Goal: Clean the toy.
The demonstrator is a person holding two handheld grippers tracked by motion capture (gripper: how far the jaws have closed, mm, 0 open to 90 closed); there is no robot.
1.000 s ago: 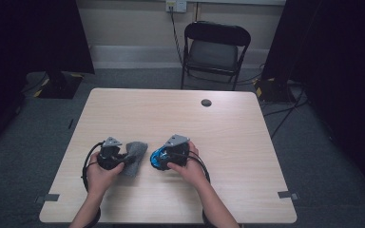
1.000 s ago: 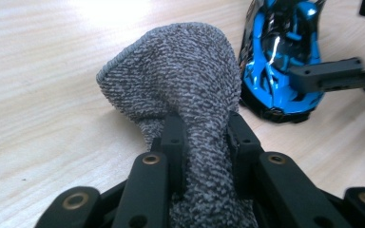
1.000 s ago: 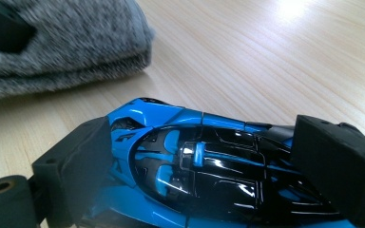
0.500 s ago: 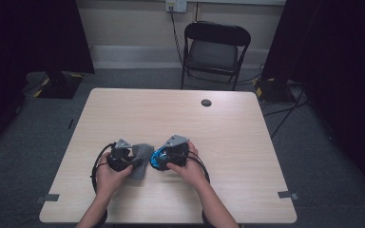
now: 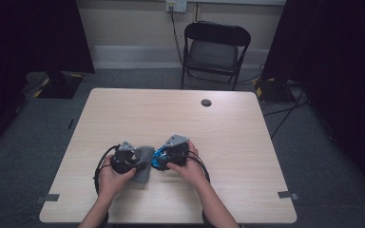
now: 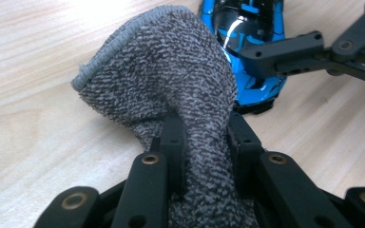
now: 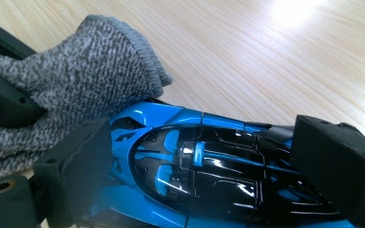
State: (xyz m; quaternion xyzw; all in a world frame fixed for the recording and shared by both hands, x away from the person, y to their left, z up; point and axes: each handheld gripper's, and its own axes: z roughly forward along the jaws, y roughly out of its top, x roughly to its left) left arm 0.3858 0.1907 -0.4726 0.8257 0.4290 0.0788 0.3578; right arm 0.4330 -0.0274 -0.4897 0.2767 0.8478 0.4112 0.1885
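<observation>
Grey knitted cloth bunches up between the jaws of the left gripper, which pinch it tight. Its hemmed edge touches a blue and black toy car on the pale wooden table. The right gripper clamps its jaws on the car's two sides. In the high view both sit near the table's 6 o'clock edge, the cloth at 9 o'clock of the car. A black chair stands beyond the 12 o'clock edge.

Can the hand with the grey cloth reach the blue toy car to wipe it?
Probably yes. The left gripper pinches the cloth, whose free end already lies against the car. The right gripper holds the car across its sides, leaving its top bare.
</observation>
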